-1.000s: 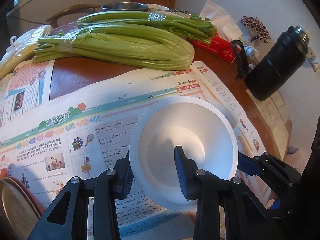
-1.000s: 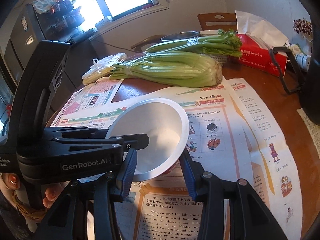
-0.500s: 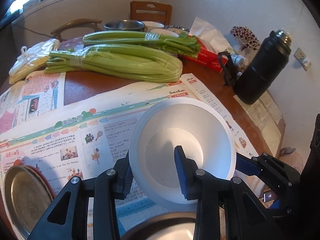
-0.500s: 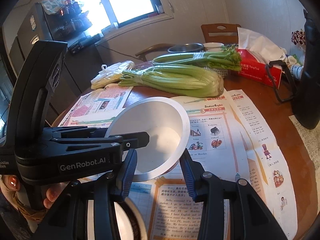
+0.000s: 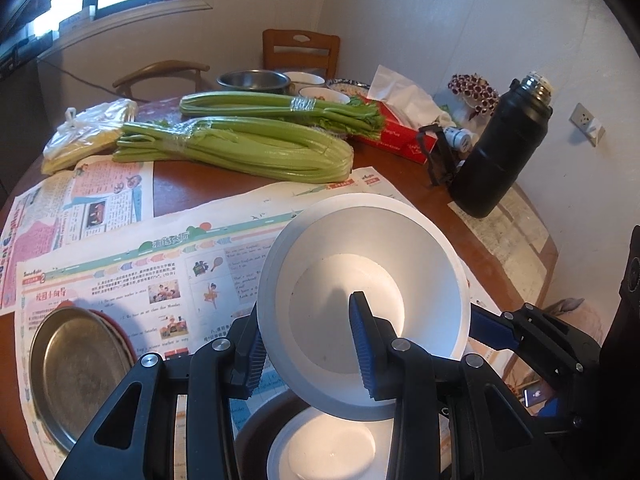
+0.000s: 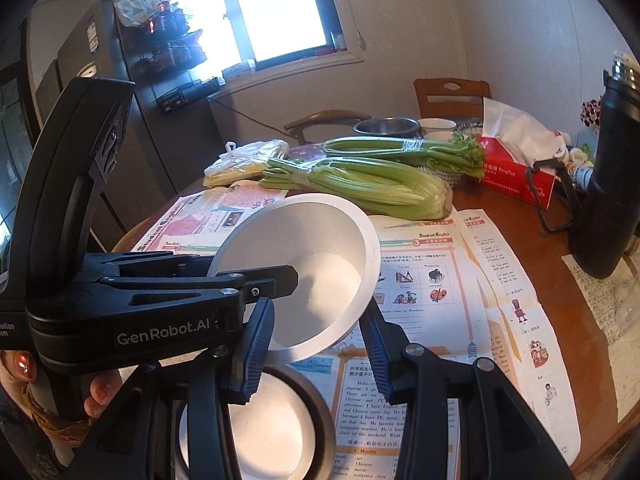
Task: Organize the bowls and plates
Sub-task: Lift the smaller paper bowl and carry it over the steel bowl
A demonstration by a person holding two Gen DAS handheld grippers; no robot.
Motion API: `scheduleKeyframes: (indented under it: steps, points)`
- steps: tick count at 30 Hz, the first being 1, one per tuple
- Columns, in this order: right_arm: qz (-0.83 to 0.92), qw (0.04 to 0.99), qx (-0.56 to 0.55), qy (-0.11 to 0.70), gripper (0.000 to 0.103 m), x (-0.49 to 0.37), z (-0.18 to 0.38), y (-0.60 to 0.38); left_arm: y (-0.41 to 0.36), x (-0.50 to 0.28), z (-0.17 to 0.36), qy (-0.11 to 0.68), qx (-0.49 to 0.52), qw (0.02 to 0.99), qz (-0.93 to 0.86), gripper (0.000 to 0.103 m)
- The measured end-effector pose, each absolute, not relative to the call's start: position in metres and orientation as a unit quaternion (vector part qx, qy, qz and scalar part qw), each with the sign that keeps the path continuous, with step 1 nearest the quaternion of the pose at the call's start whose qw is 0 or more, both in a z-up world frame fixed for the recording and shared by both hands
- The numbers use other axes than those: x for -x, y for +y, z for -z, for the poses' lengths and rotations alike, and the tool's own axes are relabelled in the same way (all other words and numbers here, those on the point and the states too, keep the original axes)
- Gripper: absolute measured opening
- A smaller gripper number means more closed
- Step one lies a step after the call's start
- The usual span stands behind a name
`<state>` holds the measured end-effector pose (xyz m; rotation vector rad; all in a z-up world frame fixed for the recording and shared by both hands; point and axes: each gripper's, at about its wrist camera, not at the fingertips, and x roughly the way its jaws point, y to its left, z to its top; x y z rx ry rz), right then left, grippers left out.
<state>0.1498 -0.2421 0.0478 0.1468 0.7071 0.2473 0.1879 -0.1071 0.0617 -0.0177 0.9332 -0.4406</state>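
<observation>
A white bowl hangs tilted above the newspaper-covered table, held from both sides. My left gripper is shut on its near rim, one blue pad inside and one outside. My right gripper is shut on the opposite wall of the white bowl; one of its blue fingers shows at the bowl's right edge in the left wrist view. Directly below sits a dark bowl with another white bowl nested inside it. A metal plate lies on a red plate at the left.
Two celery bundles lie across the table's middle, with a plastic bag to their left. A red tissue box and a black flask stand at the right. A steel bowl and small dishes sit at the back, before chairs.
Both grippers have risen with the white bowl between them. The dark bowl with its white insert and the metal plate have come into view below.
</observation>
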Motion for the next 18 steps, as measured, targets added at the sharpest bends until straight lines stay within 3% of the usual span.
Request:
scheduleKeyframes:
  steps: [18]
  points:
    - [-0.14, 0.935, -0.063, 0.32, 0.045, -0.103, -0.073, -0.231, -0.095, -0.133, -0.093, 0.416, 0.008, 0.885, 0.209, 0.038]
